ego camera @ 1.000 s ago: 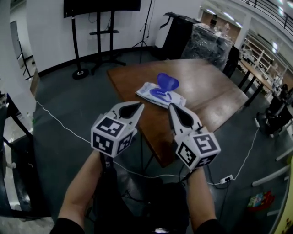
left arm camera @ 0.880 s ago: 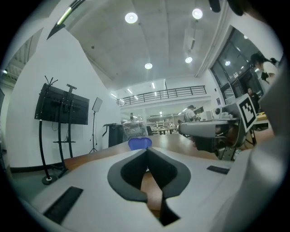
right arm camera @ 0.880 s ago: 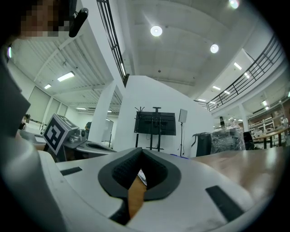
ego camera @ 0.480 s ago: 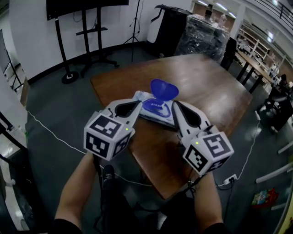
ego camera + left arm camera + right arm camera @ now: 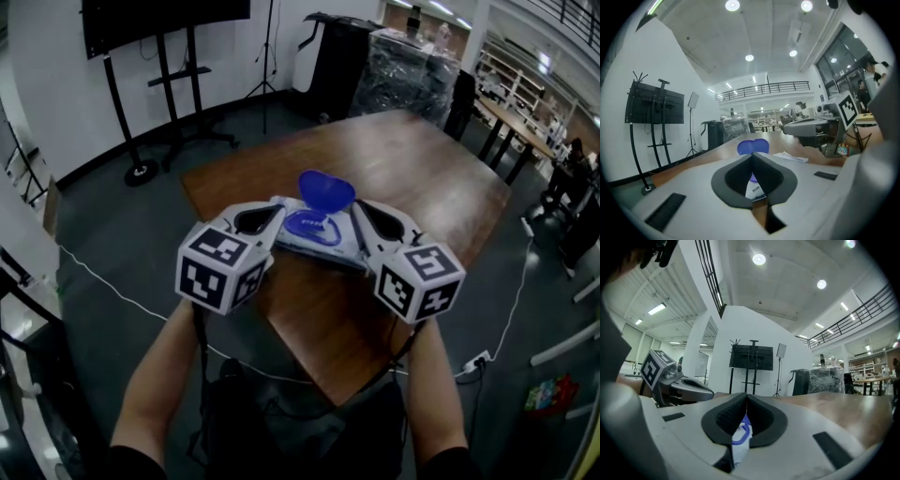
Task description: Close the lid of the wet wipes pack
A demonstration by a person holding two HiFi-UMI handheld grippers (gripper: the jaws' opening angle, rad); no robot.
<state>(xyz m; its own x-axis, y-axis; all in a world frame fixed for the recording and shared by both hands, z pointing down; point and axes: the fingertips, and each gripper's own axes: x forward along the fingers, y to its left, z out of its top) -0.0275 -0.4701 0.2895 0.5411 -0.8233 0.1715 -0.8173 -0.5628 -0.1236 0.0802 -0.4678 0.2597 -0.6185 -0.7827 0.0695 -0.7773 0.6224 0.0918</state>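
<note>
L hand-held gripper (image 5: 279, 210) & R hand-held gripper (image 5: 357, 205) clenched empty near wipes pack (image 5: 319, 239), lid (image 5: 326, 191) up.

The wet wipes pack (image 5: 756, 190) bears small dark print beginning "BOR"; the line beneath is too blurred to read.

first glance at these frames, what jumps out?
The rounded blue plastic lid stands open on the white wet wipes pack, which lies on the brown wooden table. Next come the left gripper and right gripper, each carrying a black-and-white marker cube. They flank the pack in the head view's centre with jaws shut.
</note>
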